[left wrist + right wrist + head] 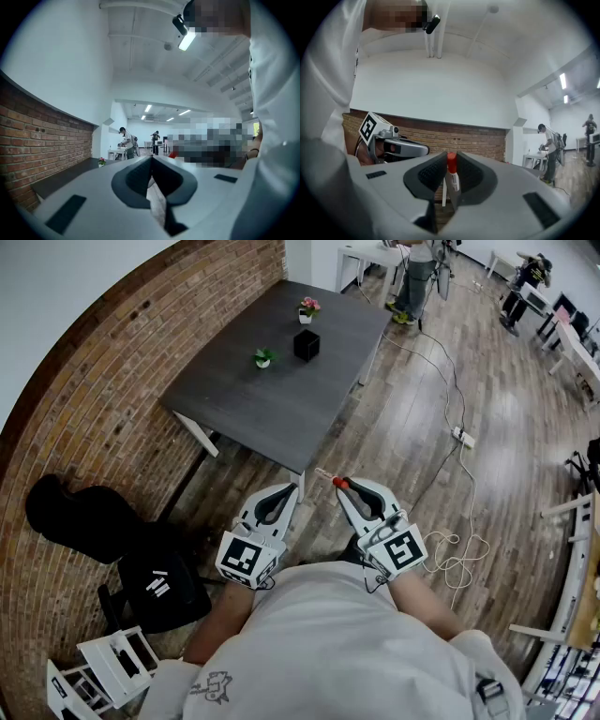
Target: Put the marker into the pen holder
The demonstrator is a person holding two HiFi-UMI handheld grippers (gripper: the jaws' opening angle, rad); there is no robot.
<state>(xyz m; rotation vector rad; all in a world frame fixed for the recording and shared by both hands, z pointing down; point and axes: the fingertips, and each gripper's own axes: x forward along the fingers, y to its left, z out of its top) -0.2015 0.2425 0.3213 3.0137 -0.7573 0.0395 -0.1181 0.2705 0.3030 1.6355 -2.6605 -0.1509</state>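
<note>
In the head view a black pen holder [306, 344] stands on the far part of a dark grey table [281, 404]. My right gripper [343, 487] is held close to my body, short of the table's near edge. It is shut on a marker [336, 482] with a red cap. In the right gripper view the marker [452, 174] stands upright between the jaws, red cap on top, white body below. My left gripper [292, 493] is beside the right one, and in the left gripper view its jaws meet with nothing between them.
Two small potted plants [308, 308] [263, 357] flank the pen holder. A brick wall [103, 418] runs along the left. A black chair [150, 582] and a white stool [98, 667] are at my lower left. Cables and a power strip [462, 436] lie on the wooden floor. A person [415, 277] stands beyond the table.
</note>
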